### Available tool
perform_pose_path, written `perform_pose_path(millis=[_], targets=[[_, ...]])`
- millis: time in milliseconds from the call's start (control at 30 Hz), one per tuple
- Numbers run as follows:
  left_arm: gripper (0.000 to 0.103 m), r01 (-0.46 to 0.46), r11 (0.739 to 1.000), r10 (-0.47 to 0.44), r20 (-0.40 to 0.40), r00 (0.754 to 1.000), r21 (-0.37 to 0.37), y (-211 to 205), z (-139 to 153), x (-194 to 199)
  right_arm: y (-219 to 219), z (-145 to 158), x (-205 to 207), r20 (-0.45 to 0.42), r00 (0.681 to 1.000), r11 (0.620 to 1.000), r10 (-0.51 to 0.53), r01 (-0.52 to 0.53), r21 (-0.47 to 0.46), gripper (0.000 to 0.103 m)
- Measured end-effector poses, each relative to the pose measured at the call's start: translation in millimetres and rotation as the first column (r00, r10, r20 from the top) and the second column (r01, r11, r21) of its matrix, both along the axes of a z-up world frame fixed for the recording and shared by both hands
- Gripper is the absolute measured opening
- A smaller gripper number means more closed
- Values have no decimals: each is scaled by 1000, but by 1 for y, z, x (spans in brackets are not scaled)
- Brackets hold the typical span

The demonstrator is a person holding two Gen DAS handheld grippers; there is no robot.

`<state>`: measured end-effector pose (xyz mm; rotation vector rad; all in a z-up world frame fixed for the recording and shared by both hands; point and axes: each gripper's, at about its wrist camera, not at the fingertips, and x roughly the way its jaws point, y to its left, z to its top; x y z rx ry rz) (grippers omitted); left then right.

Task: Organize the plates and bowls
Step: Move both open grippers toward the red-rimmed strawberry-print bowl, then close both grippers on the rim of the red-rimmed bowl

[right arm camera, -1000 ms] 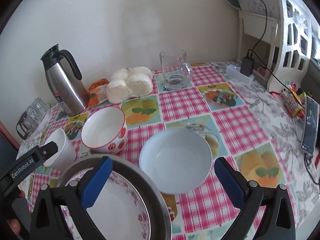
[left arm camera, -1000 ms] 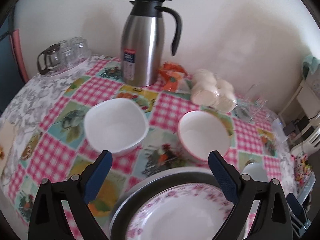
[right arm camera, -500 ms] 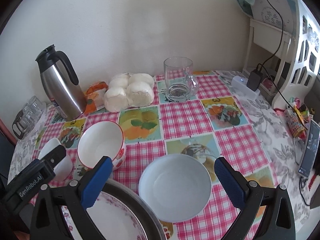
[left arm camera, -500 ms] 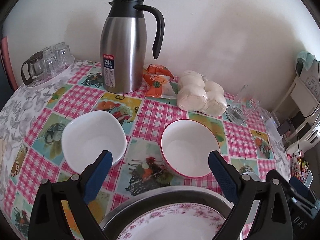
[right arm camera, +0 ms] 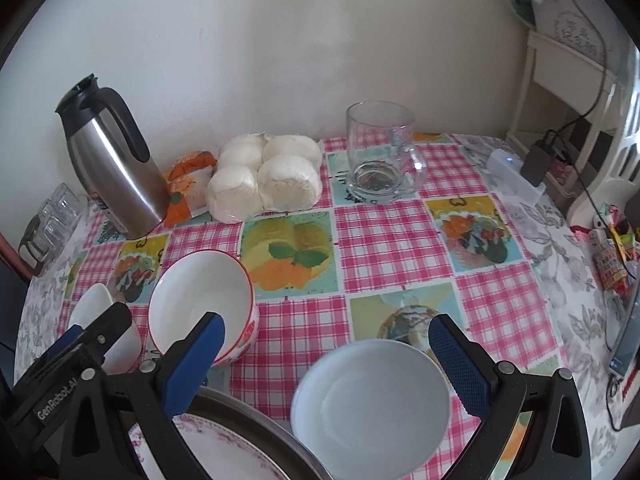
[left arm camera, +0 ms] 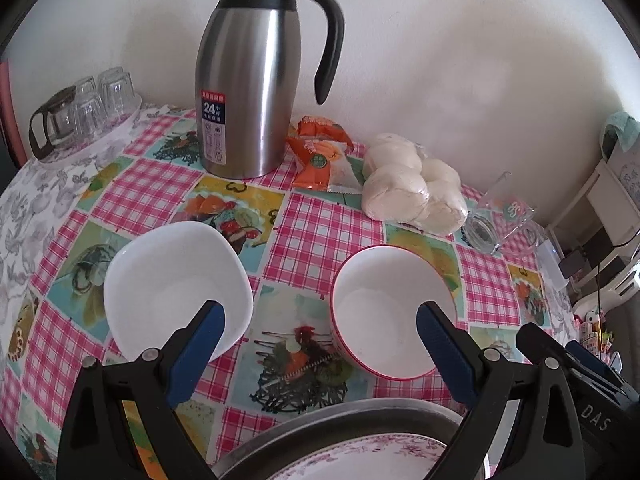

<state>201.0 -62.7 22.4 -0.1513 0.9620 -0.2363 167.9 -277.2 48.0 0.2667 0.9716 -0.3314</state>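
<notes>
Left wrist view puts your left gripper (left arm camera: pixel 318 326) spread wide with nothing in it, above the near edge of the table (left arm camera: pixel 320 232). Its left finger overlaps the white squarish bowl (left arm camera: pixel 176 284); its right finger overlaps the red-rimmed bowl (left arm camera: pixel 390 304). Bare tablecloth lies between those two bowls. At the near edge you have a metal pan (left arm camera: pixel 340 432) with a pink-flowered plate (left arm camera: pixel 360 460) inside it.

At the far edge, against the wall, stand the steel thermos jug (left arm camera: pixel 248 96), an orange snack packet (left arm camera: pixel 320 156) and a bag of white buns (left arm camera: pixel 412 184), all close together. A glass carafe with small glasses (left arm camera: pixel 80 108) fills the far left corner.

Your right gripper (right arm camera: pixel 326 344) is likewise gaping and holds nothing. A pale blue bowl (right arm camera: pixel 372 404) sits between its fingers near the near edge, just beside the pan. Beyond it the tablecloth is open up to the glass mug (right arm camera: pixel 380 152) at the far edge. A white power strip (right arm camera: pixel 516 178) lies at the far right corner.
</notes>
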Motion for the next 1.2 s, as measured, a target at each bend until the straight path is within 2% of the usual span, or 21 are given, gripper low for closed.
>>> perform_pose_path(millis=[267,400,467,533,667,733,867,1033,1200], targets=[[95,-24,1000,24,-16,1000,-7,9,-4,11,8,-15,22,-26,999,999,38,-38,3,102],[94,-32,999,32,10,999,-15,12,5,13,5,-23,29,-37,999,999,34,-33,25,92],[89,-19,999,20,2,1000,-30,9,4,15,5,-27,32,-48,998,999,36,-34,34,89],[76,2,999,-3,-14,1000,-33,2,0,17,6,-33,36,-59,998,999,39,-37,34,86],[71,27,999,-28,-35,999,-26,-8,-7,18,9,-42,42,-83,995,998,52,-49,32,83],[62,38,999,-40,-50,998,-34,-13,-11,18,11,-46,45,-94,994,998,57,-54,32,78],[58,52,998,-55,-60,997,-41,-19,-18,18,11,-54,49,-111,992,998,61,-57,38,70],[46,63,997,-68,-97,993,-48,-27,-32,21,15,-63,53,-115,989,994,90,-83,68,58],[37,72,997,-76,-112,991,-35,-32,-39,23,20,-67,58,-114,985,989,126,-117,87,39]])
